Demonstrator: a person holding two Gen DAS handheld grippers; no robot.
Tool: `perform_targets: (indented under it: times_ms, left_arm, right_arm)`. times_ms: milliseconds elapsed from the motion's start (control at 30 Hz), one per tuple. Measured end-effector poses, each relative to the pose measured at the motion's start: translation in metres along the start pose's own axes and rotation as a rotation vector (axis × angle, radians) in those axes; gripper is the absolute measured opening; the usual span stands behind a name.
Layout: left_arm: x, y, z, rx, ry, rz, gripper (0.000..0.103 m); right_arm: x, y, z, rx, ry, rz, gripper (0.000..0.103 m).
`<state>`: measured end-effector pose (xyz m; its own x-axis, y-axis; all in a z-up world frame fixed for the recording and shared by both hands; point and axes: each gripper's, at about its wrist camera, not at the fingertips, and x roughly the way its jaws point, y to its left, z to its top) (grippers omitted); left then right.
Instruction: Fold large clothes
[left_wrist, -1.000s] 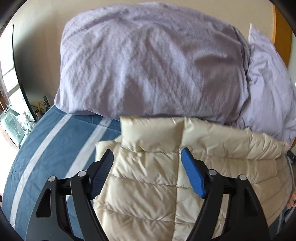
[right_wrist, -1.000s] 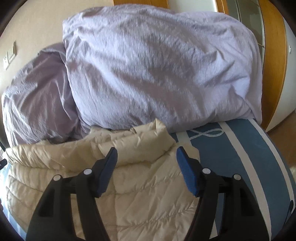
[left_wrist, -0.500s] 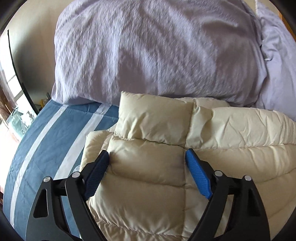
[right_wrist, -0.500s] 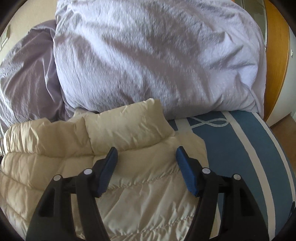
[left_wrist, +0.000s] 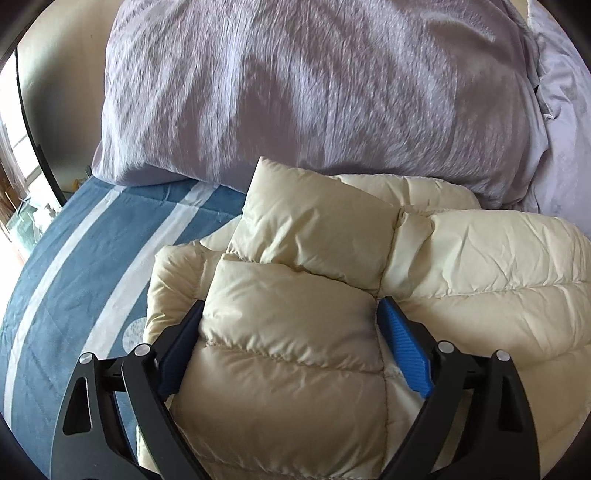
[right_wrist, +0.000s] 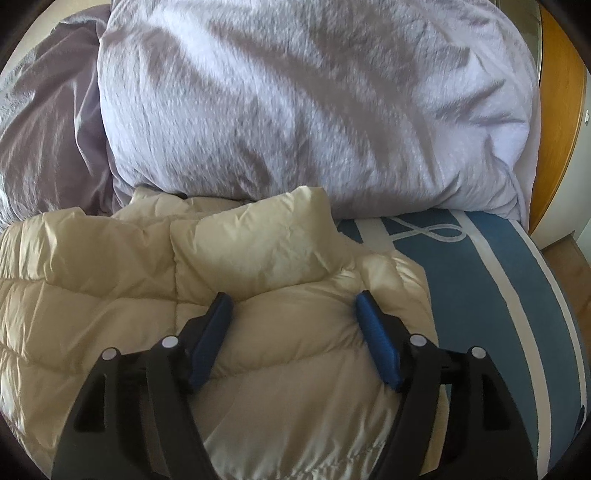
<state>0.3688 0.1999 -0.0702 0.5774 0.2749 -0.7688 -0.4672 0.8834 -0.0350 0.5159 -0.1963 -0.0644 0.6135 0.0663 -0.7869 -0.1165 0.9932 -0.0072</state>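
A cream quilted puffer jacket (left_wrist: 461, 266) lies on a blue and white striped bedspread (left_wrist: 74, 266), its collar end towards the pillows. My left gripper (left_wrist: 291, 314) is open, its blue pads on either side of a puffed panel near the jacket's left collar corner. The jacket also shows in the right wrist view (right_wrist: 92, 280). My right gripper (right_wrist: 293, 299) is open, its pads straddling a puffed panel just below the right collar flap (right_wrist: 266, 243). Neither gripper is closed on the fabric.
A large lilac pillow (left_wrist: 314, 85) lies right behind the jacket; it also shows in the right wrist view (right_wrist: 295, 103). A second pillow (right_wrist: 44, 125) is beside it. The bedspread (right_wrist: 480, 288) runs to the bed's right edge, by a wooden frame (right_wrist: 557, 110).
Both grippers have moved forward and down onto the jacket's collar end, so the puffed panels now sit between the open pads. The jaws stay open.
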Motion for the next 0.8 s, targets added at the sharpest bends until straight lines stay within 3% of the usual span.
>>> perform_targets:
  times_ms: [800]
  left_arm:
    - [0.030, 0.010, 0.023, -0.033, 0.043, 0.020, 0.101]
  right_arm:
    - [0.028, -0.006, 0.017, 0.027, 0.068, -0.036, 0.080]
